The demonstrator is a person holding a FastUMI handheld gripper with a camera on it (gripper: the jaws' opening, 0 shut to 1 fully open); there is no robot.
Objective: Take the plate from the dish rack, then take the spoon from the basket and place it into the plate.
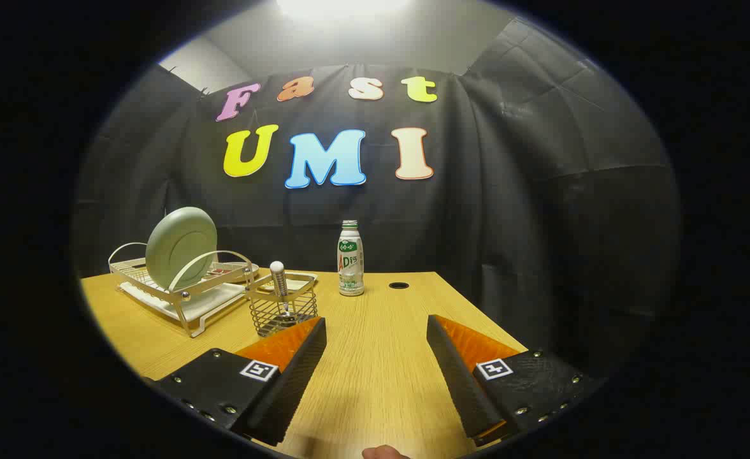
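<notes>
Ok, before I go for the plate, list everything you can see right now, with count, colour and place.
plate: one, pale green, standing on edge in the dish rack
dish rack: one, white wire with tray, on the table's far left
basket: one, wire, beside the rack, just beyond the left finger
spoon: one, white-tipped handle up, in the basket
bottle: one, white with green label, upright beyond the fingers
table: one, light wood
gripper: one, black and orange, open, holding nothing
</notes>
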